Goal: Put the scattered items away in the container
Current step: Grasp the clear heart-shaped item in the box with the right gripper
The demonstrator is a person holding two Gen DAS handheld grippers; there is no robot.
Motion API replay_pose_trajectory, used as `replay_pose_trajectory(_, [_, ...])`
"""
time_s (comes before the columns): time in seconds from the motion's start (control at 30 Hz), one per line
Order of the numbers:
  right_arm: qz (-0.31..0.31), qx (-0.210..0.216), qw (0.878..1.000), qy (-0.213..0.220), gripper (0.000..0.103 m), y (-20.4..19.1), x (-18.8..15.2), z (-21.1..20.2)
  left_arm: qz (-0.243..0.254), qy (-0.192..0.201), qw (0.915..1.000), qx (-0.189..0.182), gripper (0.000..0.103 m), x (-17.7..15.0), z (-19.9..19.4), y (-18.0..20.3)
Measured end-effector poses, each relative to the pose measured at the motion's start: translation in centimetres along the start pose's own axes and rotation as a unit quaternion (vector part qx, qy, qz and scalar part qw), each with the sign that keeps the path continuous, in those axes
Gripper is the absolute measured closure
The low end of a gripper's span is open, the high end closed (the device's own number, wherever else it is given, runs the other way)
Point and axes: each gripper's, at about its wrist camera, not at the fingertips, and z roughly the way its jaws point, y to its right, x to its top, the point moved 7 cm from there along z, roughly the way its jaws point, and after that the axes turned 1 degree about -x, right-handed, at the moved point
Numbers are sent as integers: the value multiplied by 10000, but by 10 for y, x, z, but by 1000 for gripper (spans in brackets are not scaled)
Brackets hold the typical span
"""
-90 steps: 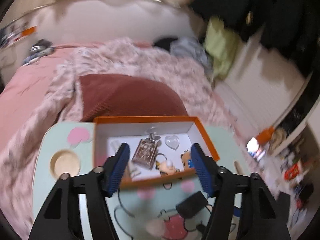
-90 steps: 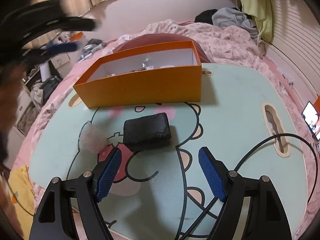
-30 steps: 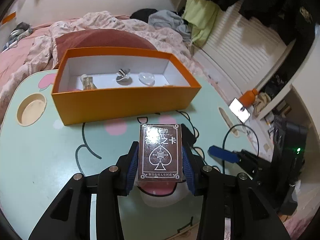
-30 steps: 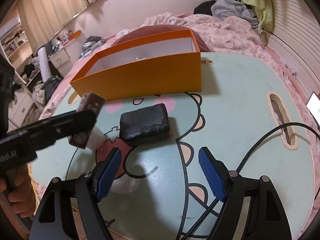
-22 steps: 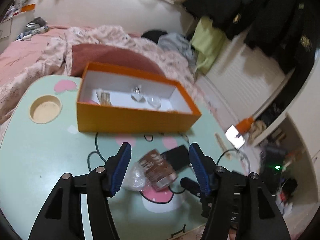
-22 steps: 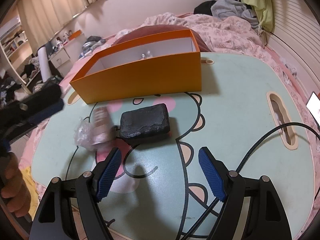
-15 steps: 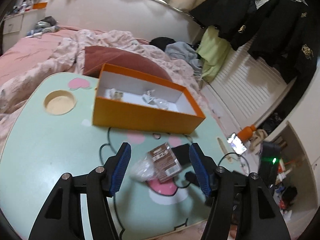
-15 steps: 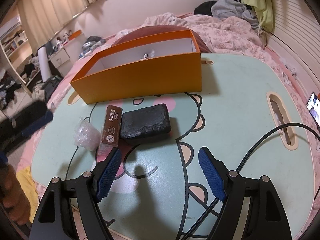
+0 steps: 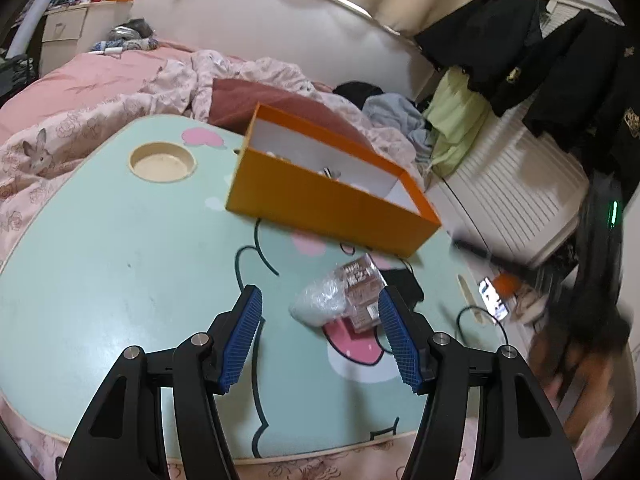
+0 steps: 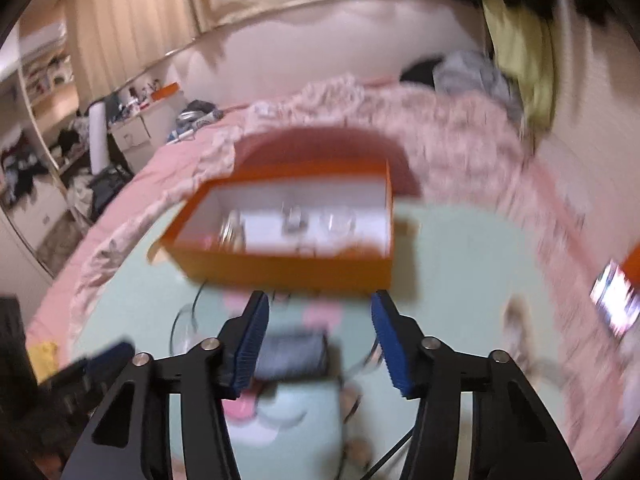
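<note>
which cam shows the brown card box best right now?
Left wrist: the brown card box lies sharp on the table, beside the clear plastic wrap. The right wrist view is motion-blurred; I cannot pick the card box out there.

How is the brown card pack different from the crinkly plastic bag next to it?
The card pack is dark brown with printing on it; the plastic bag is pale and see-through. The card pack is a flat box with straight edges, while the plastic bag is a crumpled lump with no clear shape. The card pack lies nearer the orange box than the plastic bag does. Both lie on the green table, outside the orange box, touching each other.
</note>
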Motion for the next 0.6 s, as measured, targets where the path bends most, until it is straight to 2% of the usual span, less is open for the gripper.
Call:
replay_pose_trajectory(0.07, [-275,-48,9995,-133,57,-2,27,11,5,44,10000,-4,42,1,-2,1])
replay_pose_trajectory(0.13, [-498,-62,9971,-571,57,-2,47,37,13,83,10000,-8,42,1,-4,1])
replay_pose_trajectory(0.2, [-551,-9,9920,-1132,64,-3,56,70,23,94,10000,-4,42,1,-4,1])
replay_pose_trajectory(0.3, [-280,6,9823,-1850,65,4,58,119,18,76,10000,-5,42,0,-3,1])
replay_pose_trajectory(0.4, [208,18,9735,-2277,65,11,51,149,48,36,10000,2,42,-1,-2,2])
replay_pose_trajectory(0.47, [362,-9,9701,-2400,65,11,48,160,78,29,10000,1,42,-1,-2,3])
replay_pose_trajectory(0.6, [272,-435,9694,-2401,65,14,51,176,94,15,10000,-5,42,-1,-1,4])
